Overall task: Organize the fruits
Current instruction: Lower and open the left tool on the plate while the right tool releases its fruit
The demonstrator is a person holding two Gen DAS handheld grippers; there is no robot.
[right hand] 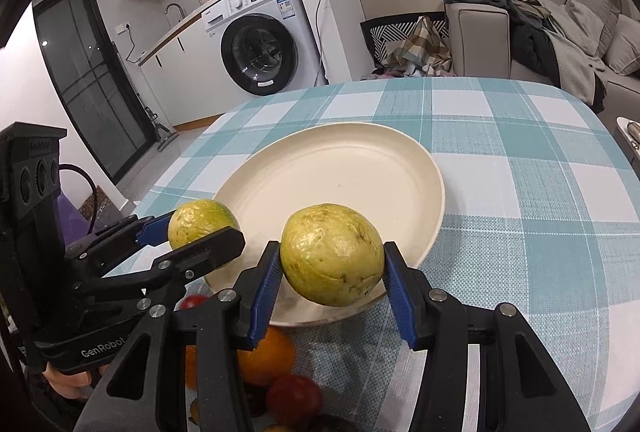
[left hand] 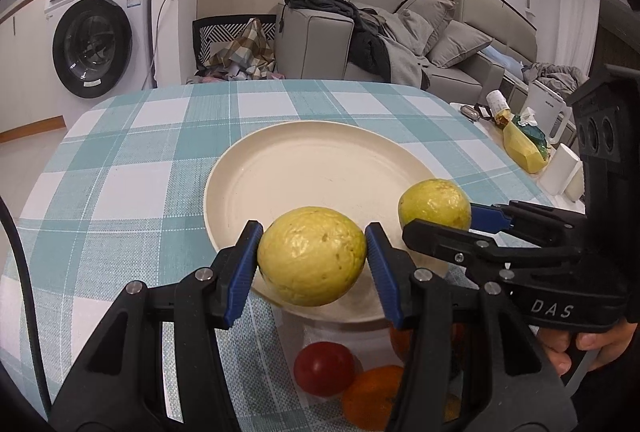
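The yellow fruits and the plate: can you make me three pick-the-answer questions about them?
1. Where is the plate?
A. on the checked table
B. on the sofa
C. on the floor

2. How many yellow fruits are held?
A. one
B. two
C. four

3. What lies on the plate?
A. a tomato
B. nothing
C. oranges

Answers:
1 A, it sits on the checked tablecloth.
2 B, the left tool pinches one yellow fruit and the right tool pinches another.
3 B, its inside is bare.
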